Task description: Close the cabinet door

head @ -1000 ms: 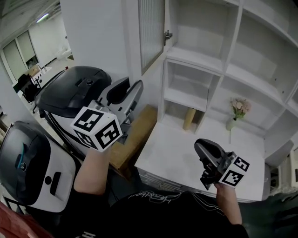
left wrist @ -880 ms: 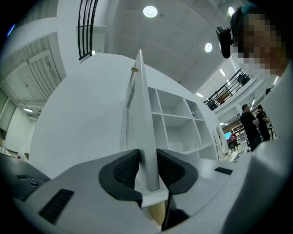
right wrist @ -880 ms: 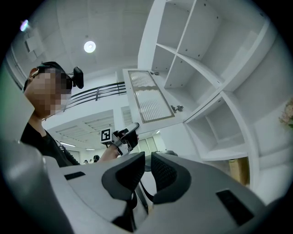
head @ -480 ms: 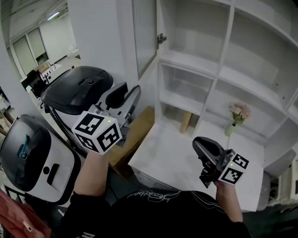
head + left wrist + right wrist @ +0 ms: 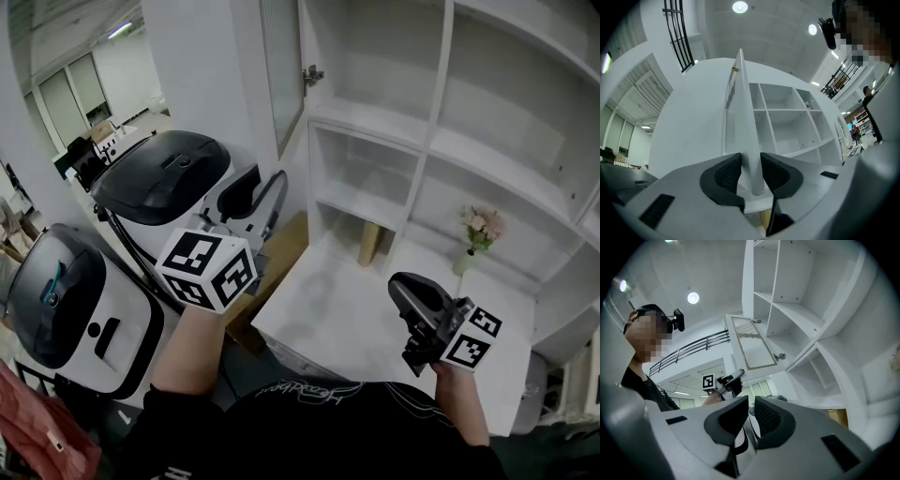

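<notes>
The white cabinet door (image 5: 281, 75) with a ribbed pane stands open, hinged (image 5: 309, 75) to the shelving's left side. My left gripper (image 5: 267, 187) points up at it from below. In the left gripper view the door's edge (image 5: 744, 122) rises in the gap of the left gripper (image 5: 751, 176). Its jaws are opening and the pads do not press on the edge. My right gripper (image 5: 405, 286) hovers over the white counter (image 5: 328, 319). The right gripper (image 5: 751, 413) shows only a narrow slit with nothing in it. The right gripper view also shows the door (image 5: 752, 350).
White shelving (image 5: 441, 141) fills the right side, with a vase of flowers (image 5: 478, 234) and a cardboard tube (image 5: 370, 244) in its low bays. Two black-and-white machines (image 5: 159, 178) (image 5: 56, 300) and a cardboard box (image 5: 277, 267) stand at the left, below the door.
The door and shelves have slid left in the head view. My left gripper has shifted slightly right, nearer below the door. The right gripper stays over the counter.
</notes>
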